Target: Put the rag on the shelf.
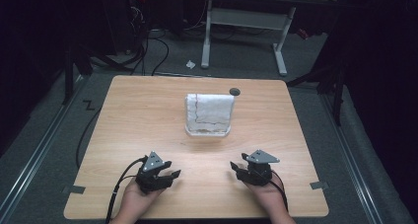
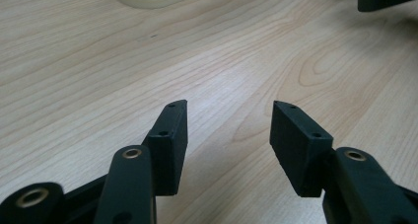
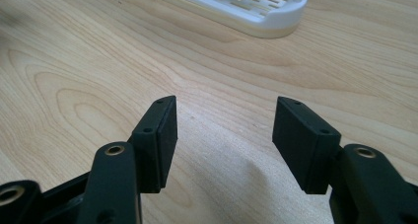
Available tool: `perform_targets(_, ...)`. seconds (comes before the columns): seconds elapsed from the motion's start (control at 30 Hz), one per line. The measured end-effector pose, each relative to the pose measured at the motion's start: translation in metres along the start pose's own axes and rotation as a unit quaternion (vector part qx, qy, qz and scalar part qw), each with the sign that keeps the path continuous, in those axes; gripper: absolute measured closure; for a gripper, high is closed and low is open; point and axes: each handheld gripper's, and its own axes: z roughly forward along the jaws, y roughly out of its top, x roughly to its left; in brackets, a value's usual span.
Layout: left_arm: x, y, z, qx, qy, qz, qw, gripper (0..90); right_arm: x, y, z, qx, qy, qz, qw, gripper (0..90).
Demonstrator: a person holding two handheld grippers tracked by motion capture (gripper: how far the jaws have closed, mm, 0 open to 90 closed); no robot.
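While both grippers sit wide open and empty, left gripper (image 1: 170,169) and right gripper (image 1: 236,168) low over the table (image 1: 148,115), we approach the towel (image 1: 209,108) draped on its rack (image 1: 207,131) at centre squarely, one per side.

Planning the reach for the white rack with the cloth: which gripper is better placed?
Right, marginally: the right gripper looks slightly nearer the white rack than the left gripper. Both are open and empty.

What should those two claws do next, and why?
Probably reach forward toward the white rack with the cloth draped over it. Both the left claw and the right claw stand open and empty near the table's front edge, well short of the rack.
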Motion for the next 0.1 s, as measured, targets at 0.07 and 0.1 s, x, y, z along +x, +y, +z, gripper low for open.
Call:
perform_targets(0.07, 0.0032, 0.0005, -0.0031, -0.008, -0.001, -0.008, 0.9999, 49.2, -0.0003, -0.0016, 0.0009, 0.002, -0.001, -0.003, 1.0000, 42.5)
perform_targets(0.1, 0.0032, 0.0005, -0.0031, -0.008, -0.001, -0.008, 0.9999, 49.0, -0.0003, -0.0016, 0.0009, 0.002, -0.001, -0.003, 1.0000, 42.5)
